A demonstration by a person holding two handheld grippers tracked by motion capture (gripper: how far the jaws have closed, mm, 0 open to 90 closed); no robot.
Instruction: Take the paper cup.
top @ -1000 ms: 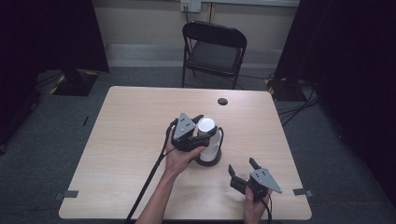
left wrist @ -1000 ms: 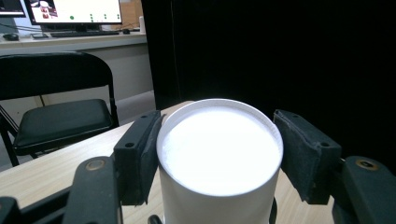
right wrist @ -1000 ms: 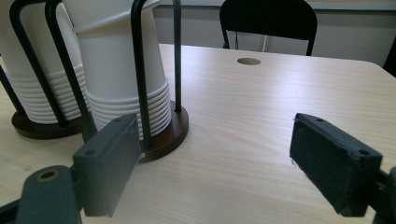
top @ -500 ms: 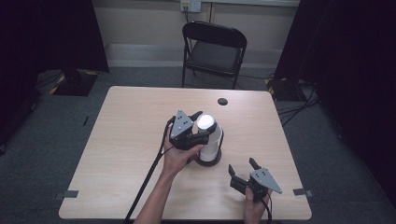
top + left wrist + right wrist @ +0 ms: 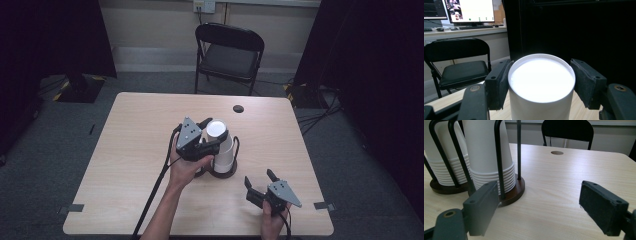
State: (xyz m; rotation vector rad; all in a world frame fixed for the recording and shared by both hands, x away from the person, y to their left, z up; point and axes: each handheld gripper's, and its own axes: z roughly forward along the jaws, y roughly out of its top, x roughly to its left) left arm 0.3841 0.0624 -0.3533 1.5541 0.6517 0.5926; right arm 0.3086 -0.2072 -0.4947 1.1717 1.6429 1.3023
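Nearest the person, the right gripper [image 5: 261, 183] hovers low over the front right of the surface [image 5: 130, 150], its jaws spread wide with nothing between them. From its own view the bare wood lies between the pads [image 5: 482, 207], and just ahead stand two dark round holders [image 5: 510, 192], each with black wire uprights caging an upside-down stack of white paper cups [image 5: 490, 155]; the nearer stack is close to the left jaw. Up the surface, around its middle, the left gripper [image 5: 210, 135] is clamped on the top cup [image 5: 218, 131] of the stack in the holder [image 5: 223, 171] there, one pad on each side of the cup's wall just under its flat white bottom. In the left gripper view that cup [image 5: 541, 82] fills the gap between both pads [image 5: 499, 83], touching them, upright with its closed end up. Beyond the cups, a small dark round hole [image 5: 238, 108] sits near the far edge of the surface. Past the surface a black folding chair [image 5: 229, 55] stands facing it, with a pale wall behind and dark curtains on either side.
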